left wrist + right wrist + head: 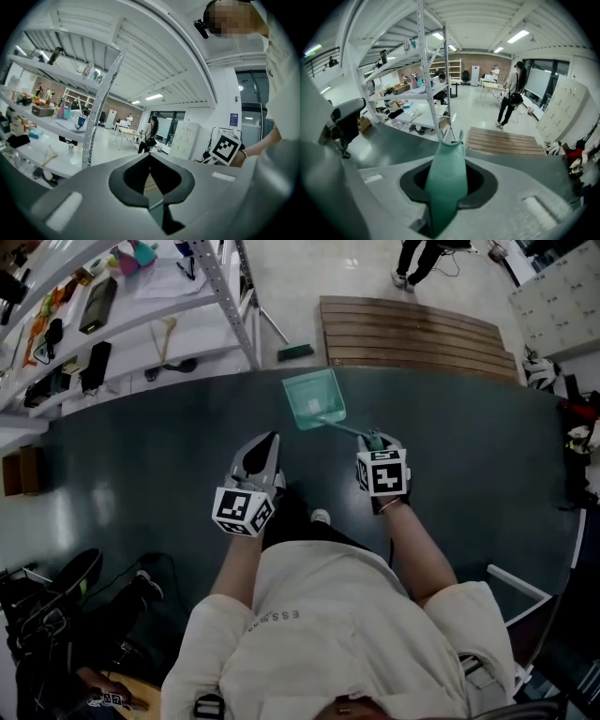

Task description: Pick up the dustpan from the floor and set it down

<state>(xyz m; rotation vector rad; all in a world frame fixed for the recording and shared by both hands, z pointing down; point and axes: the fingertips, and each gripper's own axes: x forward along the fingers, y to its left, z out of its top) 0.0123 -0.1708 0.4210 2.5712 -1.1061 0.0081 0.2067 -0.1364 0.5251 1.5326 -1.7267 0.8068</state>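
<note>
The dustpan (314, 397) is translucent green and hangs in the air over the dark floor (141, 474), ahead of me. Its long handle (447, 180) runs back into my right gripper (375, 439), whose jaws are shut on it. In the right gripper view the handle fills the space between the jaws of the right gripper (449, 187) and hides most of the pan. My left gripper (265, 442) is held up to the left of the dustpan, apart from it. In the left gripper view the tips of the left gripper (150, 157) meet with nothing between them.
A white shelving rack (141, 315) with several small items stands at the upper left. A green-headed broom (295, 352) leans by its post. A wooden slatted platform (412, 334) lies beyond the dustpan, and a person (417, 263) stands past it. Bags (581, 427) sit at the right edge.
</note>
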